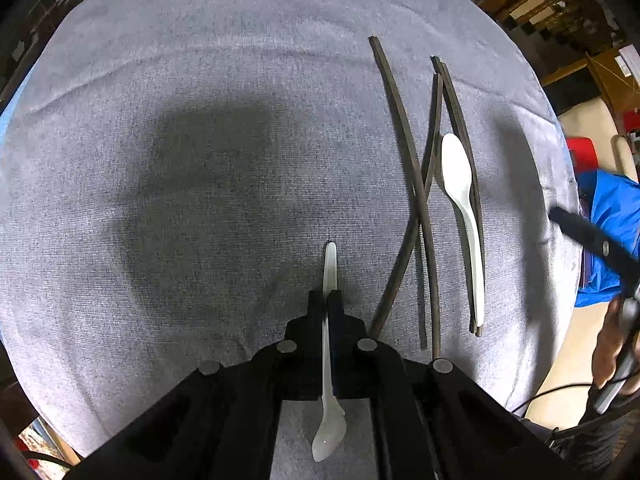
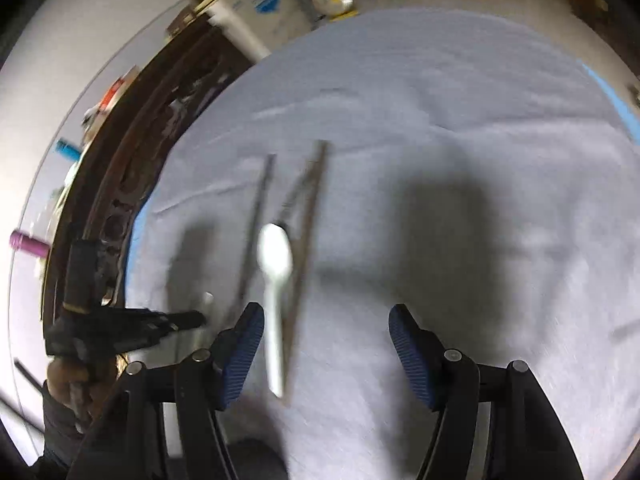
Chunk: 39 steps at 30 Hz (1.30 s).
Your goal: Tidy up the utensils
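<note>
Your left gripper (image 1: 325, 300) has its jaws pressed together on the handle of a translucent white plastic spoon (image 1: 329, 420). This spoon's long axis runs along the fingers: the handle tip points forward, away from you, and the bowl hangs back under the gripper body, above the grey cloth-covered table (image 1: 200, 160). Your right gripper (image 2: 326, 344) is spread wide and holds nothing. A second white plastic spoon (image 1: 460, 200) lies on the cloth among four dark brown chopsticks (image 1: 404, 128), its bowl pointing away from you and its handle toward you. Two chopsticks cross each other just left of it; the other two lie together under its right side.
</note>
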Each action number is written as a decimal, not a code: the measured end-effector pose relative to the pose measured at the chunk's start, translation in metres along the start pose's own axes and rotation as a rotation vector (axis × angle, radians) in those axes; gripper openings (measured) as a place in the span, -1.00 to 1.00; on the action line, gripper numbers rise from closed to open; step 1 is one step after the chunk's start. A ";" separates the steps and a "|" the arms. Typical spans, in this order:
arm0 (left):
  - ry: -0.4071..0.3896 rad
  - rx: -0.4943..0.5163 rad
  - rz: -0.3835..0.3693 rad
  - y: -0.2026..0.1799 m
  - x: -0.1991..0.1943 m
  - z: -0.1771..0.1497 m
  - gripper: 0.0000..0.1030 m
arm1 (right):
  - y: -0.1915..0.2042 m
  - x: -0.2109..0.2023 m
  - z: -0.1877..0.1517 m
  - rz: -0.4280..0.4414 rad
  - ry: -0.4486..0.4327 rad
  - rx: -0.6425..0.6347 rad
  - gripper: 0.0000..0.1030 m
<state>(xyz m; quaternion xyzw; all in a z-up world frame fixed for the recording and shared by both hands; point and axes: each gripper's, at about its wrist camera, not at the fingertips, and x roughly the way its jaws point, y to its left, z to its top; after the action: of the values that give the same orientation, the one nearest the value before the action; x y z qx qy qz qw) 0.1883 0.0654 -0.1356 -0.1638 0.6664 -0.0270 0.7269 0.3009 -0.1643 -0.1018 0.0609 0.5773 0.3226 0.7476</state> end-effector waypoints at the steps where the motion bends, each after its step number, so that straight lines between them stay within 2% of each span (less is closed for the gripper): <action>1: -0.002 -0.001 -0.005 0.002 0.000 -0.001 -0.94 | 0.008 0.008 0.006 0.021 0.017 -0.014 0.21; 3: -0.004 -0.005 -0.017 0.002 0.000 -0.005 -0.94 | 0.017 0.021 0.017 0.056 0.049 -0.027 -0.03; 10: -0.009 -0.008 -0.039 0.021 0.002 -0.011 -0.94 | 0.038 0.072 0.033 -0.010 0.141 -0.097 -0.03; 17: -0.012 -0.003 -0.038 0.017 0.005 -0.016 -0.94 | 0.053 0.083 0.036 -0.090 0.171 -0.201 -0.03; 20: -0.013 0.000 -0.034 0.011 0.004 -0.014 -0.94 | 0.069 0.089 0.032 -0.171 0.186 -0.295 -0.03; 22: -0.013 -0.001 -0.032 0.009 0.001 -0.014 -0.94 | 0.079 0.094 0.028 -0.235 0.188 -0.359 -0.14; 24: -0.013 -0.002 -0.032 0.009 0.001 -0.015 -0.93 | 0.087 0.099 0.025 -0.298 0.186 -0.405 -0.42; 25: -0.014 -0.003 -0.033 0.009 0.001 -0.015 -0.93 | 0.087 0.101 0.024 -0.302 0.199 -0.406 -0.57; 26: -0.014 -0.004 -0.034 0.007 0.001 -0.016 -0.93 | 0.085 0.103 0.023 -0.290 0.216 -0.386 -0.86; 28: -0.016 -0.005 -0.037 0.006 0.000 -0.018 -0.92 | 0.082 0.101 0.022 -0.290 0.192 -0.380 -0.86; 35: -0.017 0.000 -0.042 0.012 0.001 -0.020 -0.92 | 0.049 0.071 0.024 -0.164 0.128 -0.215 -0.89; 39: -0.014 0.002 -0.042 0.013 -0.001 -0.019 -0.92 | 0.026 0.051 0.028 -0.183 0.108 -0.179 -0.89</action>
<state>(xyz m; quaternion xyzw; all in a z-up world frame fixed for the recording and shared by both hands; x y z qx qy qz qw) 0.1677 0.0740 -0.1390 -0.1769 0.6575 -0.0417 0.7312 0.3220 -0.1082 -0.1225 -0.0765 0.5890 0.3059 0.7441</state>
